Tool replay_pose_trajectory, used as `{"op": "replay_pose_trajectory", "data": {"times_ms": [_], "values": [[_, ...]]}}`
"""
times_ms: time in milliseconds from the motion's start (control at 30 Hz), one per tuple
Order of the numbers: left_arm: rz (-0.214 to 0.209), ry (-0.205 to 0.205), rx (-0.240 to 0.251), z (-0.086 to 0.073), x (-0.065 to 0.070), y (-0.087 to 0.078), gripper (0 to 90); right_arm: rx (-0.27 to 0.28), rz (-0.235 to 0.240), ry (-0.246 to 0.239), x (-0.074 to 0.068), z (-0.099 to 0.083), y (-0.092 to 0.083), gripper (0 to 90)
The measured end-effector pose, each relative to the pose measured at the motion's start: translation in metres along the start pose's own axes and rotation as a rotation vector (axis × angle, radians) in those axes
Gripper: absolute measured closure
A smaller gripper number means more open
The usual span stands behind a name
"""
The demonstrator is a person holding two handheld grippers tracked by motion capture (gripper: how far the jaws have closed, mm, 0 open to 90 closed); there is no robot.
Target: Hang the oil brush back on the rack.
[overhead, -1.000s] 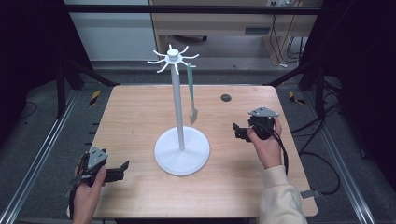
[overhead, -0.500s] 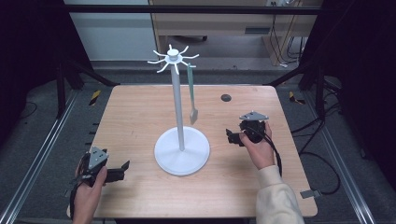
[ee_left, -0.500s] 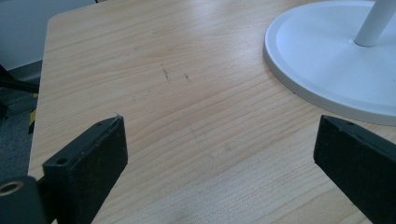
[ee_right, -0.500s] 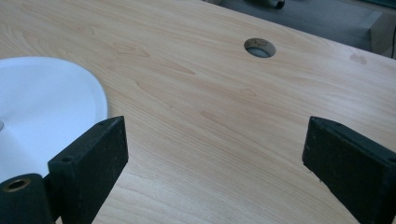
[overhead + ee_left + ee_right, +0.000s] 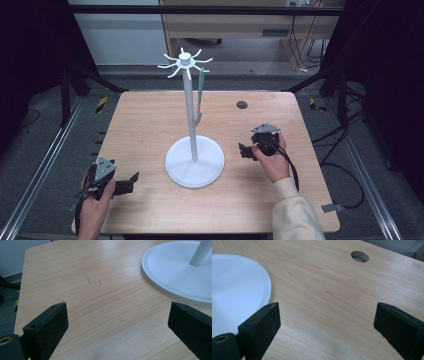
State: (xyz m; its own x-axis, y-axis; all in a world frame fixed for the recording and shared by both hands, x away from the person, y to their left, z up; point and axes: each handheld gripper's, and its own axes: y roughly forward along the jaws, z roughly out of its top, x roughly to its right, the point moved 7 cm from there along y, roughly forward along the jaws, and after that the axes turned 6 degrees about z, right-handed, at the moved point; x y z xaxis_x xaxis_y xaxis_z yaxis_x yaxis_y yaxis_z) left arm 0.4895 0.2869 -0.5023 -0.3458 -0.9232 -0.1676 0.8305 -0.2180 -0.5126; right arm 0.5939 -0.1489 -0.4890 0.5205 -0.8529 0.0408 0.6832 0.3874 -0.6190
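I hold both the left gripper (image 5: pixel 131 178) and the right gripper (image 5: pixel 244 150) with jaws wide and empty, the white stand (image 5: pixel 194 161) between them, its green strip (image 5: pixel 199 97) hanging, so nothing looks grasped yet.

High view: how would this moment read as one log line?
left tool: open, empty | right tool: open, empty, beside white stand | grey-green strip: hanging from stand hook

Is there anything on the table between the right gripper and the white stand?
No. Bare wood lies between the right gripper and the white stand. Its jaws are open and empty, pointing at the round base.
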Motion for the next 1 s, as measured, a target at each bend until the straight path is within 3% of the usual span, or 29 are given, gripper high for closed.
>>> {"op": "replay_pose_trajectory", "data": {"times_ms": [467, 1000], "values": [[-0.002, 0.000, 0.000, 0.000, 0.001, 0.001, 2.4, 0.005, 0.031, 0.011, -0.013, -0.007, 0.013, 8.6], [-0.010, 0.006, -0.002, 0.000, 0.003, 0.001, 2.4, 0.066, 0.164, 0.038, -0.037, -0.008, 0.027, 8.6]]}}
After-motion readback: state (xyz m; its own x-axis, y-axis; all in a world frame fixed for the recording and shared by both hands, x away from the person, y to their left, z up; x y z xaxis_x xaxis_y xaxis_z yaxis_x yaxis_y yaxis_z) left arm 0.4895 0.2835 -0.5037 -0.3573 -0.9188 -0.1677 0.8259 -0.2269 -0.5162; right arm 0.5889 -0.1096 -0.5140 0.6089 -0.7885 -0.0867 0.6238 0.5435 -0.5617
